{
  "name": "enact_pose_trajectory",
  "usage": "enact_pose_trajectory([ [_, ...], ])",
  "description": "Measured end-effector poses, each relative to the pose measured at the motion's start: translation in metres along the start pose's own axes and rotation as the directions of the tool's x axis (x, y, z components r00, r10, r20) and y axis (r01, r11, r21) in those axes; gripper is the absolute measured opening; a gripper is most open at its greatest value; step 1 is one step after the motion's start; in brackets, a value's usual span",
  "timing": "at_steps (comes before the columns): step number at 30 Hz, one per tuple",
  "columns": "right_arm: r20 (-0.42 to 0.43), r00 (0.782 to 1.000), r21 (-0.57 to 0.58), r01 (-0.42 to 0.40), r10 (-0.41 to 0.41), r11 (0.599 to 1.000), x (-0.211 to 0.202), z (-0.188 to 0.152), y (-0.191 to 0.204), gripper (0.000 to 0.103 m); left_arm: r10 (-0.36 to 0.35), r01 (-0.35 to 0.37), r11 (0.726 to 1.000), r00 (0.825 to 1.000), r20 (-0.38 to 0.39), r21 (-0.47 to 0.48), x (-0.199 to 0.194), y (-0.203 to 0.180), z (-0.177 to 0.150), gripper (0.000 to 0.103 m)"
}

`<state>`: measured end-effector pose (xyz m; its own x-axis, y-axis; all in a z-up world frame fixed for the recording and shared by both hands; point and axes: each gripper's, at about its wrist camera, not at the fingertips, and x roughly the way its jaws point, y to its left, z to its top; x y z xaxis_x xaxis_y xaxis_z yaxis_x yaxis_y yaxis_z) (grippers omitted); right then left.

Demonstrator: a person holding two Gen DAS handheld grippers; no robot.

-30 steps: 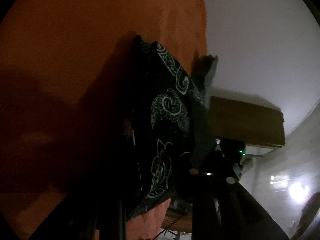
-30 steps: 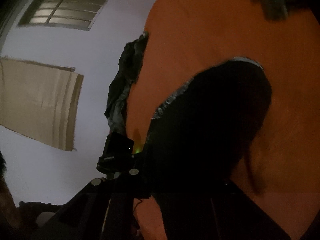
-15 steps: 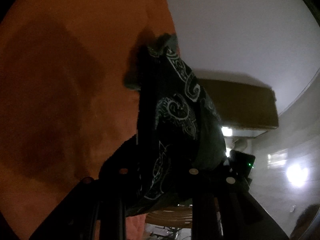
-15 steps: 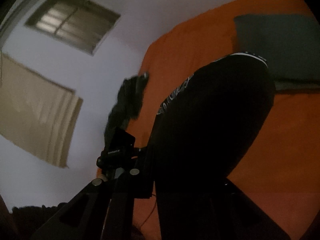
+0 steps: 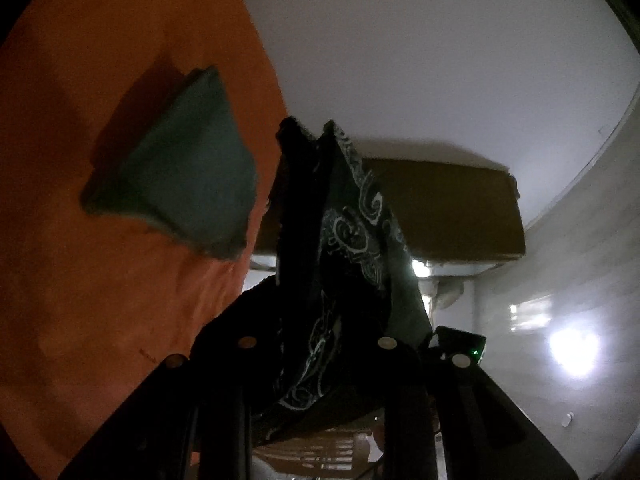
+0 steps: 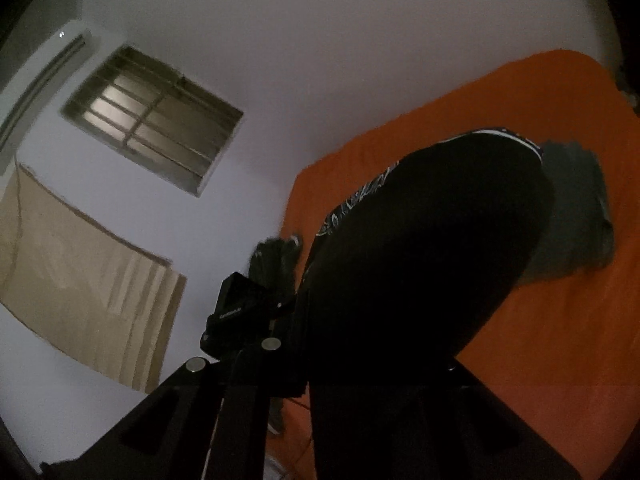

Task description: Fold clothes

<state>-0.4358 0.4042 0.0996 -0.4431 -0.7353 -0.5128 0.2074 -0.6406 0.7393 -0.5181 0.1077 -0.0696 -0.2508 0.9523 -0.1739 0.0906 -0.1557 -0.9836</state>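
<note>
A black garment with a pale swirl print (image 5: 344,240) hangs lifted between both grippers, above the orange bed (image 5: 100,280). My left gripper (image 5: 316,344) is shut on one bunched edge of it, the cloth rising in a peak ahead of the fingers. In the right wrist view the same black garment (image 6: 420,272) billows as a dark mass over my right gripper (image 6: 360,360), which is shut on it; the fingertips are hidden under the cloth. The left gripper's camera body (image 6: 236,312) shows beside it.
A teal pillow (image 5: 188,184) lies on the bed near the wall; the pillow (image 6: 576,220) also shows in the right wrist view. A barred window (image 6: 152,120), a beige hanging cloth (image 6: 80,280) and a brown board (image 5: 448,212) are on the pale walls. A bright lamp (image 5: 572,348) glows at right.
Both grippers have risen with the garment, lifting it off the bed. The views tilted up, so more wall, the window and the teal pillow came into sight.
</note>
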Motion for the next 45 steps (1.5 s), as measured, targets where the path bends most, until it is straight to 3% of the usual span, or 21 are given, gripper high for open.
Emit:
enact_pose_trajectory([
  [7,0.007,1.000,0.046,-0.020,0.020,0.999,0.001,0.043,-0.030,0.008,0.096,-0.096,0.995,0.995,0.032,0.003,0.018,-0.024,0.018,0.024],
  [14,-0.057,0.995,0.116,-0.076,0.083,0.990,0.039,0.092,-0.101,0.008,0.200,-0.197,0.979,0.978,0.053,-0.057,0.056,0.001,0.076,0.024],
  [18,-0.079,0.988,0.166,-0.120,0.135,0.979,0.071,0.138,-0.158,0.008,0.186,-0.176,0.978,0.979,0.088,-0.109,0.088,0.026,0.125,0.024],
  [22,-0.074,0.985,0.271,-0.134,0.159,0.953,0.113,0.158,-0.225,0.008,0.251,-0.236,0.956,0.966,0.067,-0.174,0.122,0.070,0.157,0.024],
  [25,-0.104,0.988,0.340,-0.074,0.115,0.937,0.150,0.161,-0.297,0.010,0.304,-0.291,0.934,0.952,0.035,-0.210,0.148,0.112,0.179,0.024],
  [27,-0.162,0.985,0.389,0.012,0.056,0.921,0.178,0.157,-0.359,0.016,0.310,-0.296,0.923,0.951,0.019,-0.246,0.162,0.144,0.192,0.024],
  [28,-0.177,0.982,0.442,0.022,0.063,0.897,0.187,0.152,-0.385,0.018,0.302,-0.288,0.919,0.953,0.013,-0.268,0.167,0.161,0.197,0.025],
  [30,-0.188,0.976,0.538,0.013,0.105,0.843,0.200,0.140,-0.424,0.047,0.275,-0.262,0.916,0.961,0.001,-0.305,0.172,0.183,0.204,0.026],
  [32,-0.154,0.970,0.579,-0.064,0.186,0.813,0.200,0.134,-0.438,0.047,0.229,-0.228,0.915,0.973,-0.038,-0.332,0.167,0.193,0.206,0.029],
  [34,-0.166,0.968,0.554,-0.068,0.190,0.830,0.188,0.131,-0.435,0.053,0.238,-0.259,0.913,0.966,-0.104,-0.315,0.153,0.192,0.207,0.042],
  [36,-0.177,0.967,0.529,-0.065,0.185,0.846,0.174,0.125,-0.431,0.060,0.281,-0.295,0.924,0.955,-0.093,-0.244,0.123,0.183,0.211,0.043],
  [40,-0.204,0.960,0.470,-0.078,0.194,0.879,0.151,0.098,-0.420,0.061,0.327,-0.328,0.934,0.945,-0.035,-0.144,0.077,0.172,0.197,0.065],
  [42,-0.220,0.955,0.428,-0.090,0.201,0.899,0.151,0.082,-0.412,0.061,0.346,-0.352,0.929,0.936,-0.071,-0.114,0.081,0.179,0.181,0.066],
  [45,-0.199,0.964,0.352,-0.099,0.177,0.931,0.155,0.060,-0.407,0.061,0.354,-0.363,0.928,0.929,-0.106,-0.087,0.108,0.188,0.165,0.066],
])
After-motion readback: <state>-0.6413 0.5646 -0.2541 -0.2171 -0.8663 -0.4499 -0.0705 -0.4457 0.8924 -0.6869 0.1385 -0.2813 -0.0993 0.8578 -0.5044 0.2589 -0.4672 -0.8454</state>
